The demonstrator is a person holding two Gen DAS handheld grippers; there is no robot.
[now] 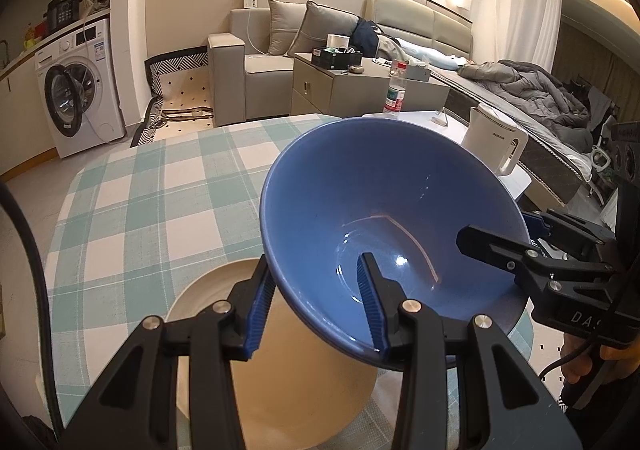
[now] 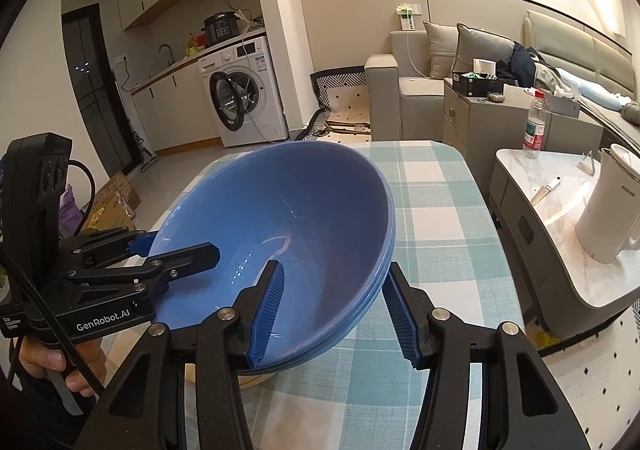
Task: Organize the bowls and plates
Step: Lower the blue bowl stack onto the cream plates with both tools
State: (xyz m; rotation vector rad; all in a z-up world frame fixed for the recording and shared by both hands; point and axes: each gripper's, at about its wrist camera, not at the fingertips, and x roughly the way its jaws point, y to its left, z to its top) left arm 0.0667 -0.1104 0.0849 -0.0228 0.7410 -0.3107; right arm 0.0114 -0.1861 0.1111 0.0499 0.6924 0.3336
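The blue bowls, stacked, are pinched at opposite rims by the left gripper and right gripper, carried above the cream plate below them; setting down remains.

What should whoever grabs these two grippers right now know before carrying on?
Left gripper: clamped on the near-left rim of the blue bowls.
Right gripper: clamped on the opposite rim; the edge looks like several nested bowls.
Bowls are carried tilted, above the cream plate on the checked tablecloth.
Done: bowls picked up two-handed.
Left: probably set them down level, then release both sides.
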